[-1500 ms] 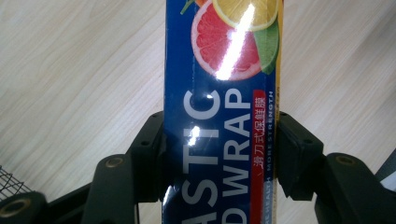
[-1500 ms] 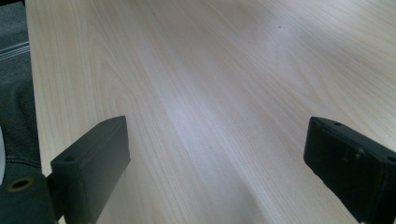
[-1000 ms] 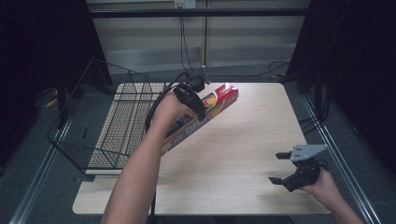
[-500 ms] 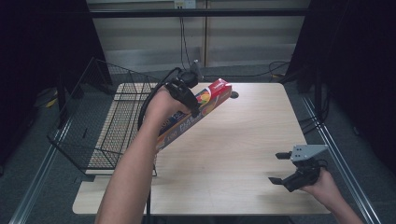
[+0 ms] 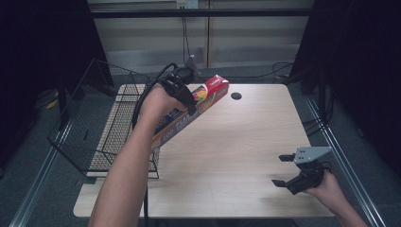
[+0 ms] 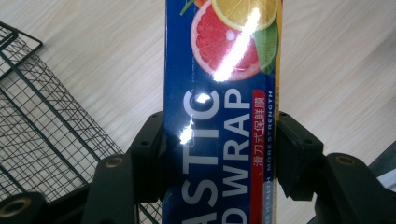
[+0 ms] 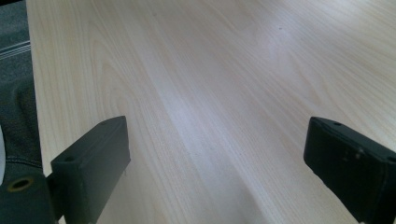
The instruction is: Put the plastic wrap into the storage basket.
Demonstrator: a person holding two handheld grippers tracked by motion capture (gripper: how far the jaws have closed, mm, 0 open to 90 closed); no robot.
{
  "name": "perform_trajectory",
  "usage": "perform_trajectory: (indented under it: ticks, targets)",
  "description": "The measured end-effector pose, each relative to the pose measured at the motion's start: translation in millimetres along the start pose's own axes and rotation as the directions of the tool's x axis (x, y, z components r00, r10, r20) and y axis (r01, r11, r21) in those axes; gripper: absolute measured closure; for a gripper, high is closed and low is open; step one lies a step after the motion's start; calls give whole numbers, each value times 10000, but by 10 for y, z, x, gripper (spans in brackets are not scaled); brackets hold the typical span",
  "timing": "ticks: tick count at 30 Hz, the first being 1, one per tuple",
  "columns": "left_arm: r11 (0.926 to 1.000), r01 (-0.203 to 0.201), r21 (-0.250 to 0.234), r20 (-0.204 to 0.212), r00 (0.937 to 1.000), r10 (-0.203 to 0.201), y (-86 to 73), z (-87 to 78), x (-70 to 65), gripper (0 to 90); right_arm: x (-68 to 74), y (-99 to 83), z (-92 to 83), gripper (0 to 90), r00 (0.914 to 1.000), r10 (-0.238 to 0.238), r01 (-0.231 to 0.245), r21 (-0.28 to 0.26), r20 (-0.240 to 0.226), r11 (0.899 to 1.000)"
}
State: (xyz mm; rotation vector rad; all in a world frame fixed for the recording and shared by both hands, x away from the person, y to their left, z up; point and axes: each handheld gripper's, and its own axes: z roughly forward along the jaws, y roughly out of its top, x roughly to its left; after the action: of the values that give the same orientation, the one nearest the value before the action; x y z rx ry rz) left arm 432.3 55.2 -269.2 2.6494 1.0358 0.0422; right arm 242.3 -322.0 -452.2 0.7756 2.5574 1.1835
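Observation:
A long blue and red plastic wrap box (image 5: 189,112) with citrus fruit printed on it hangs tilted above the table's left part, its red end up and to the right. My left gripper (image 5: 183,97) is shut on the plastic wrap box (image 6: 219,116), its jaws pressing on the two long sides near the middle. The box's lower end lies close to the wire basket (image 5: 94,127). My right gripper (image 5: 282,170) rests open near the table's front right corner, and my right gripper (image 7: 219,168) has nothing but bare wood between its jaws.
The black wire basket stands on the table's left side, and its mesh (image 6: 37,126) lies just left of the box. A small dark round hole (image 5: 236,96) marks the wooden table (image 5: 236,142) near its far edge. Cables trail behind the table.
My left gripper has carried the box leftward toward the basket and lifted it a little. The right gripper has stayed still.

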Motion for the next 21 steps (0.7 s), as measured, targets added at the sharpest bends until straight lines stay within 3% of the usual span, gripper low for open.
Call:
perform_trajectory:
  ticks: [21]
  targets:
    - [9981, 611, -69, -233, 9978, -613, -145, -191, 184, 443, 5, 5, 8, 70, 10000, -2, 2, 13, 3, 10000]
